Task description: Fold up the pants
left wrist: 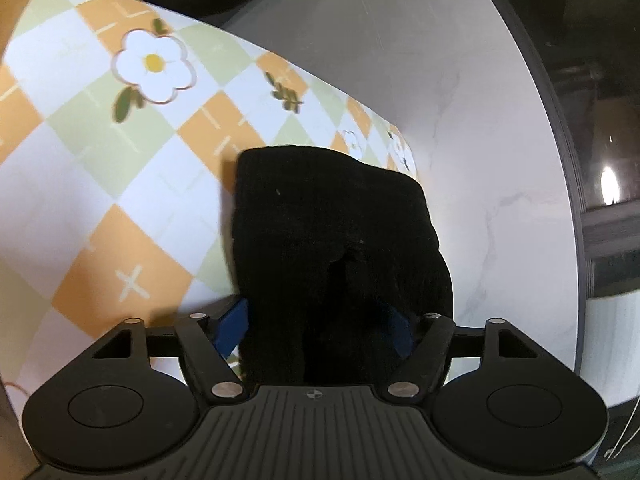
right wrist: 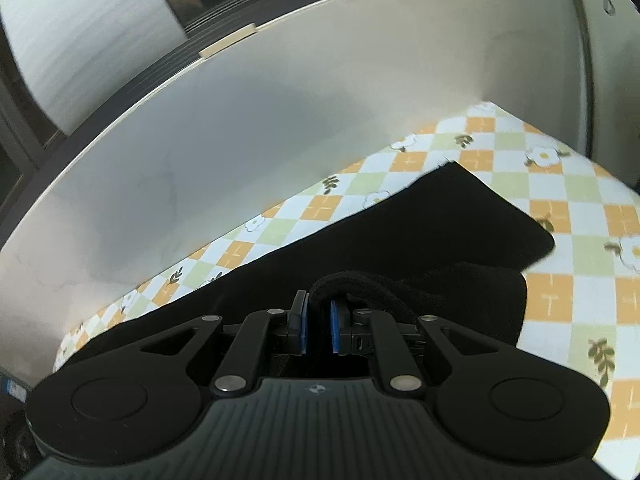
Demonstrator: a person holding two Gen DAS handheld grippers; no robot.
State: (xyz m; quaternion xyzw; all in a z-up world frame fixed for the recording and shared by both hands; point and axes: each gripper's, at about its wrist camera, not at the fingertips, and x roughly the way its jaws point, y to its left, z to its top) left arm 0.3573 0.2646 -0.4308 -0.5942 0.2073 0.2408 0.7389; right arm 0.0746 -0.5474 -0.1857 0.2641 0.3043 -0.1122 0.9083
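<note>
White marbled table (left wrist: 480,128) bears a checkered floral cloth (left wrist: 100,152); black pants (left wrist: 332,216) atop.

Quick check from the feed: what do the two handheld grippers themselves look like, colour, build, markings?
Both match: left gripper and right gripper have matte black bodies, ribbed centre panels bearing a small round emblem, silver pivot pins, round side discs, and blue finger pads. No hands or sleeves show.

A white marble-look table (left wrist: 460,128) with a dark rim is seen at right in the left view. A checked floral mat (right wrist: 568,216) is spread at lower right. A bright reflection (left wrist: 610,186) is caught at far right.
</note>
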